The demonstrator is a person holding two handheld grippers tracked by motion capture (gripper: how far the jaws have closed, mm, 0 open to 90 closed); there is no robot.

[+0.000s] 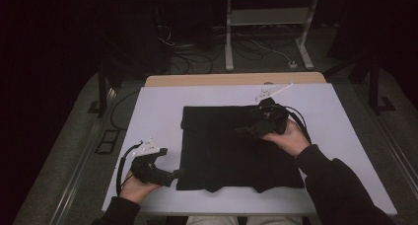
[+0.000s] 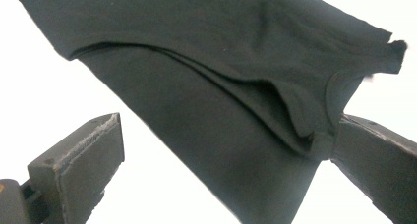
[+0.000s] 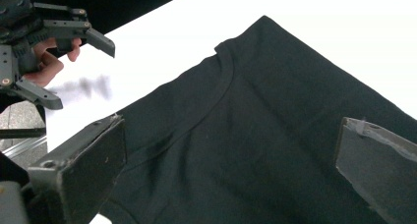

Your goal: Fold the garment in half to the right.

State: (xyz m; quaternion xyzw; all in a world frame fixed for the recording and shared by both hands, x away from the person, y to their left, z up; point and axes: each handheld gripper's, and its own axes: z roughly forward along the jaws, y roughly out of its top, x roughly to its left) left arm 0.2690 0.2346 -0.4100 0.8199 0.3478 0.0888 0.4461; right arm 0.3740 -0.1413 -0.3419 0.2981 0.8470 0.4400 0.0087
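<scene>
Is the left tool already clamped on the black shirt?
No. In the left gripper view, the left tool is wide open, with the black shirt lying between its spread jaws.

Left gripper (image 1: 173,174) jaws spread wide; right gripper (image 1: 245,131) likewise.

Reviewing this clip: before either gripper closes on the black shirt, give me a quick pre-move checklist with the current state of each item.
1. Black folded cotton shirt lies flat on the white table: ok, though a fold ridge shows in the left gripper view.
2. Left gripper open: ok, jaws spread apart at the shirt's near left corner.
3. Right gripper open: ok, jaws apart in its own view.
4. Fabric between the left jaws: cannot tell; the shirt's collar edge sits close to one jaw.
5. Right gripper touching the cloth: cannot tell; it is over the shirt's far right part.
6. Grippers apart from each other: ok.
</scene>
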